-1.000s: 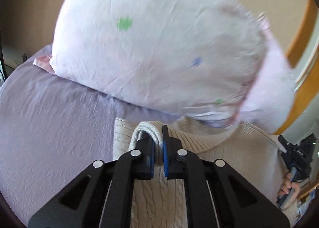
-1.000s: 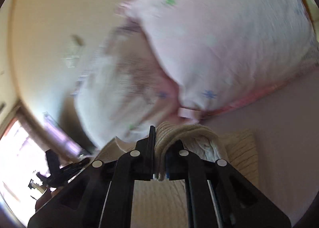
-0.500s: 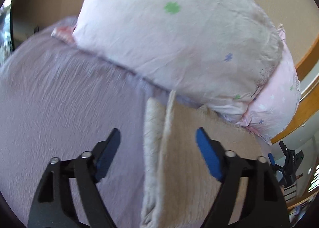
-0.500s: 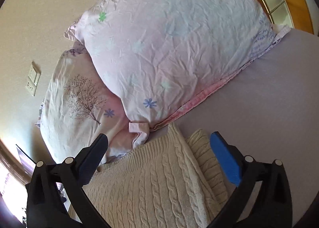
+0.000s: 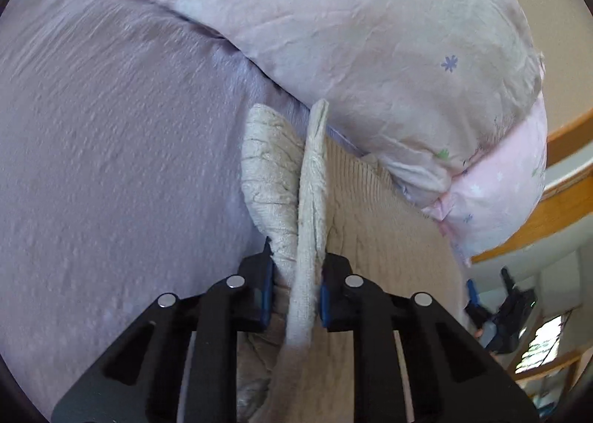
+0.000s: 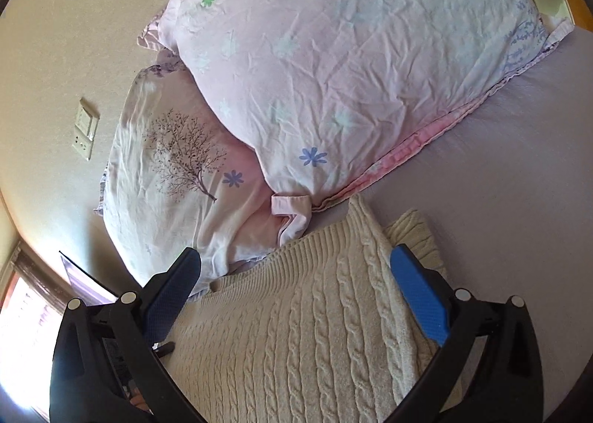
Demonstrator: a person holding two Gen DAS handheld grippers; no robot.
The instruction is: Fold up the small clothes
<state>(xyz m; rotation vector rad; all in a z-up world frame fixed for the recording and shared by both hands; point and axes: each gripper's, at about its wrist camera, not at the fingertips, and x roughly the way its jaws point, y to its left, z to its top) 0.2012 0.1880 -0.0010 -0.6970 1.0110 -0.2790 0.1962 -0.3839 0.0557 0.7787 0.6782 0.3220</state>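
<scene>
A cream cable-knit sweater (image 6: pixel 296 330) lies on the lilac bedsheet (image 6: pixel 519 182) just below the pillows. In the left wrist view my left gripper (image 5: pixel 294 293) is shut on a raised fold of the sweater (image 5: pixel 311 200), which stands up as a ridge between the blue pads; a sleeve (image 5: pixel 270 171) lies to its left. My right gripper (image 6: pixel 296 293) is open, its blue pads spread wide over the sweater's ribbed edge, holding nothing. The right gripper also shows small at the far right of the left wrist view (image 5: pixel 496 315).
A large pink floral pillow (image 6: pixel 352 63) and a second pillow with a tree print (image 6: pixel 178 171) lie against the wall right behind the sweater. A wall socket plate (image 6: pixel 85 130) is at left. A wooden frame (image 5: pixel 548 208) stands at the bed's edge.
One second ago both grippers were shut on the sweater. Half a second ago both had opened. Now the left has shut again on a fold of the sweater; the right stays open.
</scene>
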